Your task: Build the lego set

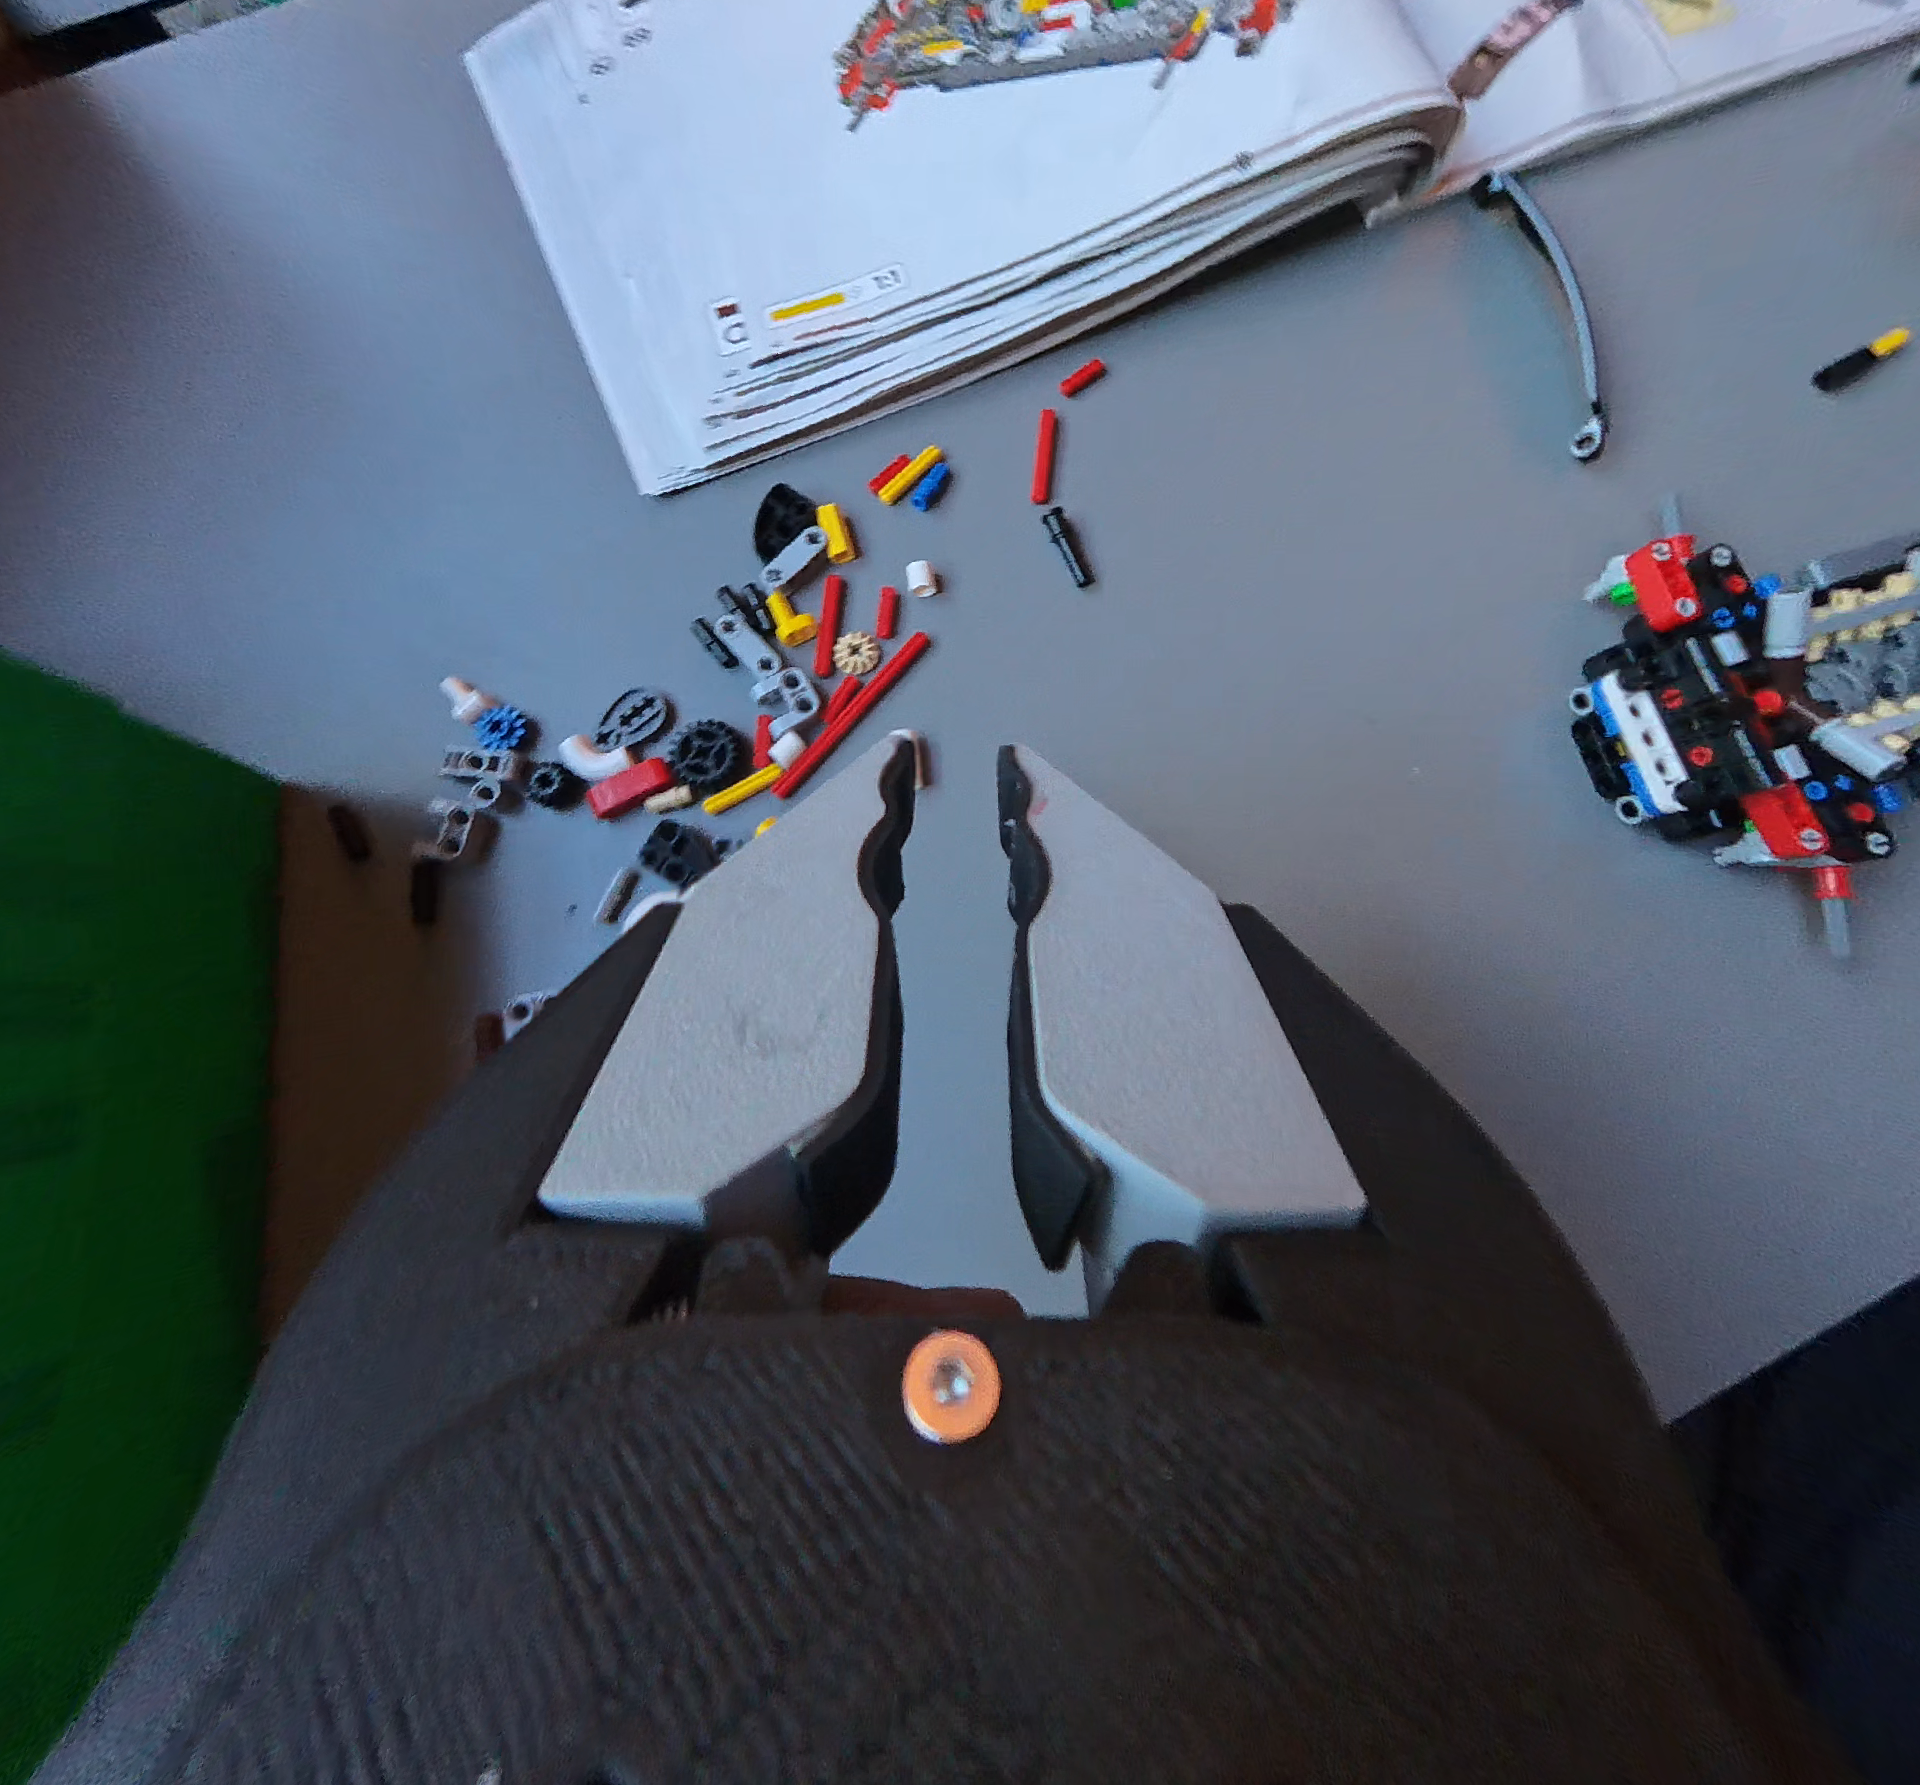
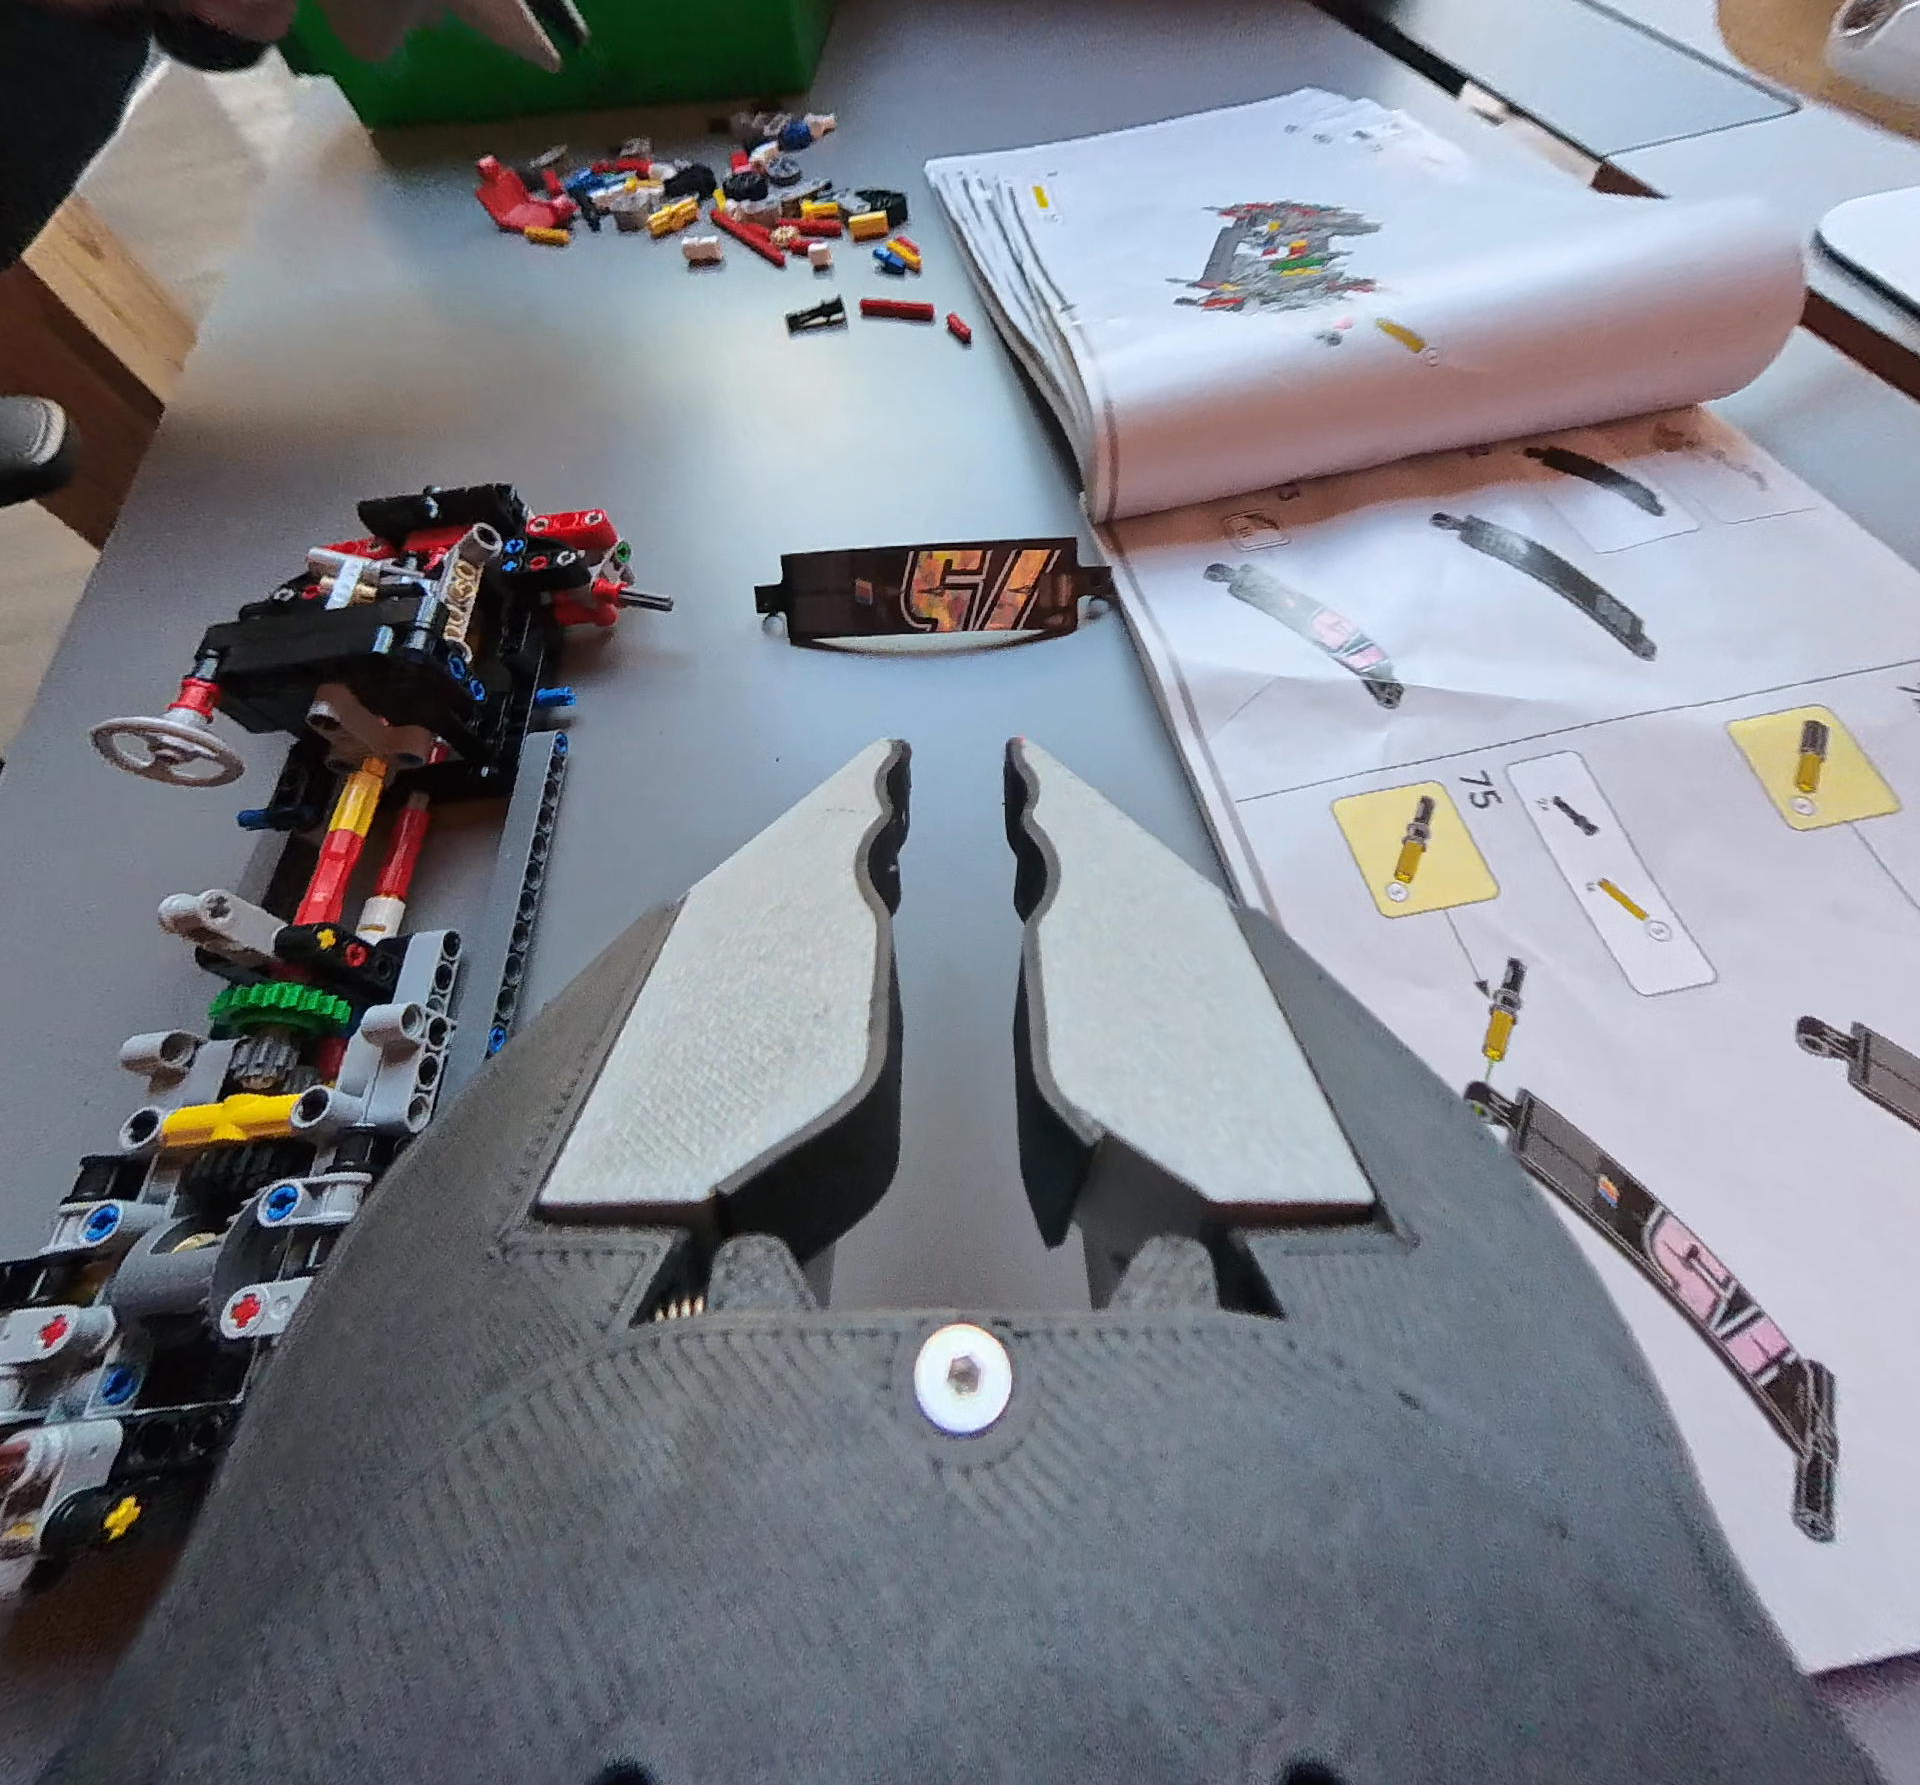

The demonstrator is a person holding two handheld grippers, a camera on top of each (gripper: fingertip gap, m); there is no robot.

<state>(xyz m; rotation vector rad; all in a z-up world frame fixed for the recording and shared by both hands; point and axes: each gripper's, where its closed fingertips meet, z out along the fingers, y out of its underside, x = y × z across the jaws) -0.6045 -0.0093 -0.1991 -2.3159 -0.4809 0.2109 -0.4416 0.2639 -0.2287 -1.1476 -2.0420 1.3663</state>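
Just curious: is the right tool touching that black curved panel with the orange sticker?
Apart. The right wrist view shows bare grey table between the right tool and the black curved panel.

The grey table (image 1: 312,385) is viewed steeply from above by both wrist cameras; the open instruction booklet (image 1: 935,208) and loose-parts pile (image 2: 707,208) are shared.

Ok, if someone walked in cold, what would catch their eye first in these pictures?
Probably the half-built brick vehicle chassis to the left of the open, empty right gripper. Next, the open instruction booklet on the right, and the scatter of colourful small parts just left of the open left gripper.
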